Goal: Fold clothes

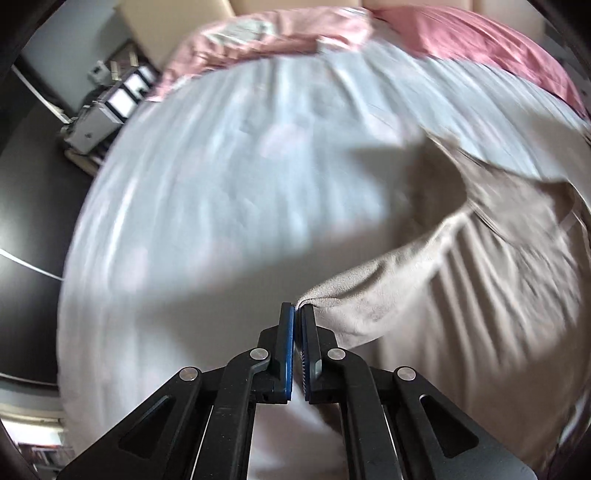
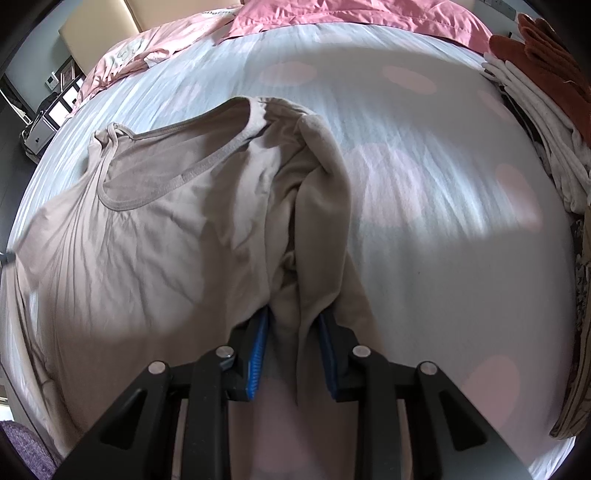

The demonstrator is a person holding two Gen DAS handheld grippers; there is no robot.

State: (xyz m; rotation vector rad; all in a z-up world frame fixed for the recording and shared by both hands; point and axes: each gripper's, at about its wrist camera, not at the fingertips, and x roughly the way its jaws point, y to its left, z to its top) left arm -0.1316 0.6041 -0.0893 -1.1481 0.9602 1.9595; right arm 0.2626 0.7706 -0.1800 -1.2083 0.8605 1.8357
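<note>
A beige long-sleeved top (image 2: 155, 229) lies on the bed, its neckline toward the far side. My right gripper (image 2: 293, 317) is shut on a bunched fold of the top near its sleeve (image 2: 325, 206). In the left wrist view the same beige top (image 1: 461, 280) stretches away to the right. My left gripper (image 1: 297, 308) is shut on a corner of it and holds that corner above the sheet. The left wrist view is blurred.
The bed has a pale blue sheet with pink dots (image 2: 424, 177). Pink bedding (image 2: 332, 14) lies along the far edge. A stack of folded white and rust clothes (image 2: 546, 85) sits at the right. Dark floor and a shelf unit (image 1: 103, 110) lie to the left.
</note>
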